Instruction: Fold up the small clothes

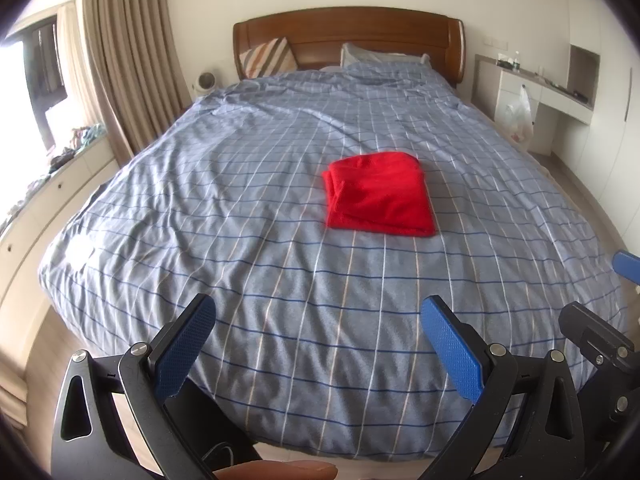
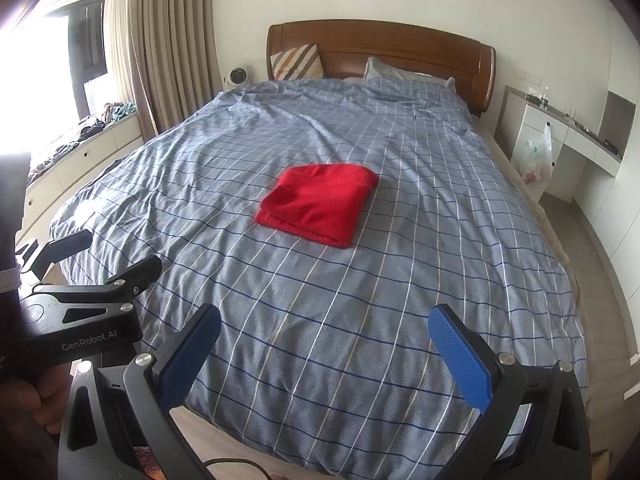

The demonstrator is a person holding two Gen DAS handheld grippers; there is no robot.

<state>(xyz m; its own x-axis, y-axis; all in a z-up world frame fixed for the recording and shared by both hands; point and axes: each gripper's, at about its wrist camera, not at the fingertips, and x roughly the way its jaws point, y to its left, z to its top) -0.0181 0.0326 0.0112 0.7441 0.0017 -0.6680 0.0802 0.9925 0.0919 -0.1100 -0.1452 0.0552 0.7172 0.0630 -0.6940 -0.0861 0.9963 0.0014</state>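
A red garment [image 1: 380, 194] lies folded into a rough square on the blue checked bed cover [image 1: 240, 200]. It also shows in the right wrist view [image 2: 320, 204], near the middle of the bed [image 2: 440, 220]. My left gripper [image 1: 318, 316] is open and empty, held over the foot of the bed well short of the garment. My right gripper [image 2: 324, 324] is open and empty too, also back at the foot of the bed. The left gripper's body shows at the left of the right wrist view [image 2: 80, 304].
A wooden headboard [image 1: 348, 36] with pillows stands at the far end. Curtains [image 1: 124, 52] and a cluttered window ledge [image 1: 60, 160] run along the left. A white desk [image 1: 552, 92] with a hanging plastic bag [image 1: 520, 116] is on the right.
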